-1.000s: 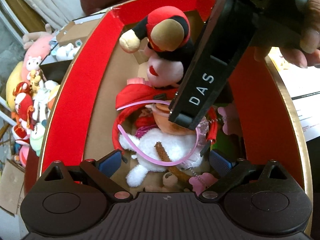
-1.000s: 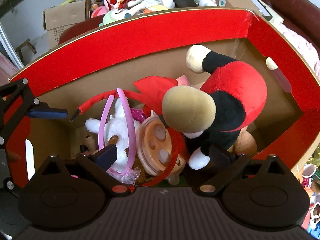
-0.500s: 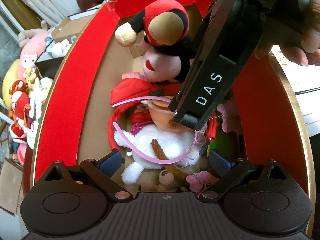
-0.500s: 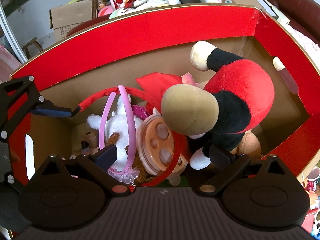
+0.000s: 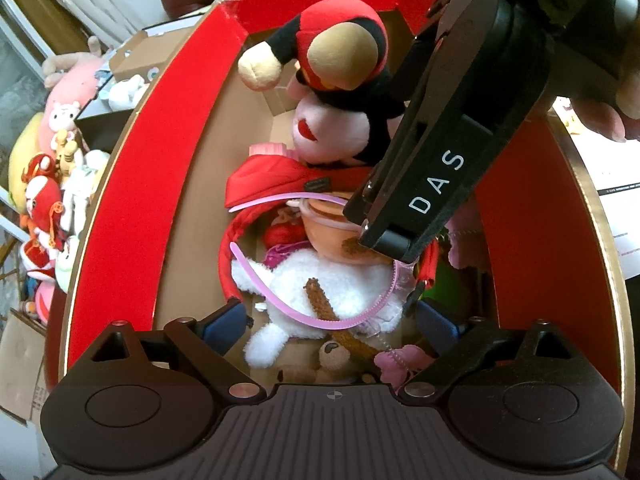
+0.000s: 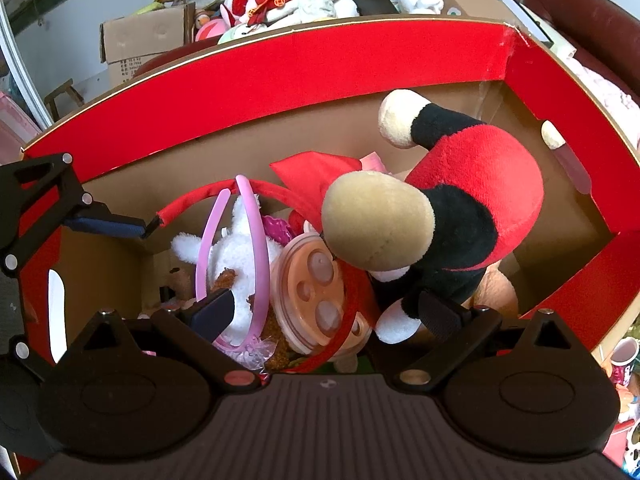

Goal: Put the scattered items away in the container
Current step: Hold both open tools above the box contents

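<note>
Right claw (image 6: 326, 314) hangs spread and empty inside the red-walled cardboard box (image 6: 280, 76), its pads straddling the round orange plastic lid (image 6: 310, 294) just ahead at 12 o'clock. Beyond, at 1 o'clock, the red-and-black plush toy (image 6: 460, 216) lies across the pile. Left claw (image 5: 332, 322), also spread, hovers over the white fluffy plush (image 5: 320, 288); the right is nearer the lid.
</note>
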A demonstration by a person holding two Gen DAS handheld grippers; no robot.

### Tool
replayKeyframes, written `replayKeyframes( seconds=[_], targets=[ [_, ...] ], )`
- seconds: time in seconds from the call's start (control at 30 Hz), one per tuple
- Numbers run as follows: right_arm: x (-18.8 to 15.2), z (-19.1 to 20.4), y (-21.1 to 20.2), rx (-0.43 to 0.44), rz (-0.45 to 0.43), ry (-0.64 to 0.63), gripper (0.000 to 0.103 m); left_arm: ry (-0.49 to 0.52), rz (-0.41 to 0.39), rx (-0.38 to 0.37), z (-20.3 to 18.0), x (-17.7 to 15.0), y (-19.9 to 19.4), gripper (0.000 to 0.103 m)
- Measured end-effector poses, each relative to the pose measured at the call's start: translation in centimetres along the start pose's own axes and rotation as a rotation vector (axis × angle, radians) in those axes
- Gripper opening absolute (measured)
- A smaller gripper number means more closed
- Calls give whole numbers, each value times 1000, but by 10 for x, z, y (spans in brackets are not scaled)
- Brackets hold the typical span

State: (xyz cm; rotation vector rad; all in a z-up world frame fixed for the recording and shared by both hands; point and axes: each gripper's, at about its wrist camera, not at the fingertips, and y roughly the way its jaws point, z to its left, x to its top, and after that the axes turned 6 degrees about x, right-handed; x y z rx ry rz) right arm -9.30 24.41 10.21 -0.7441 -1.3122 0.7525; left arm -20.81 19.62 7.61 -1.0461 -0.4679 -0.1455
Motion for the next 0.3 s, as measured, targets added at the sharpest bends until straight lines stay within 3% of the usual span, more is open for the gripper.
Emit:
replayKeyframes(
  seconds=[0.3],
  targets=[
    [0, 0, 0, -4, 0, -2, 99, -3, -20, -11, 1, -1, -1, 95]
  ],
)
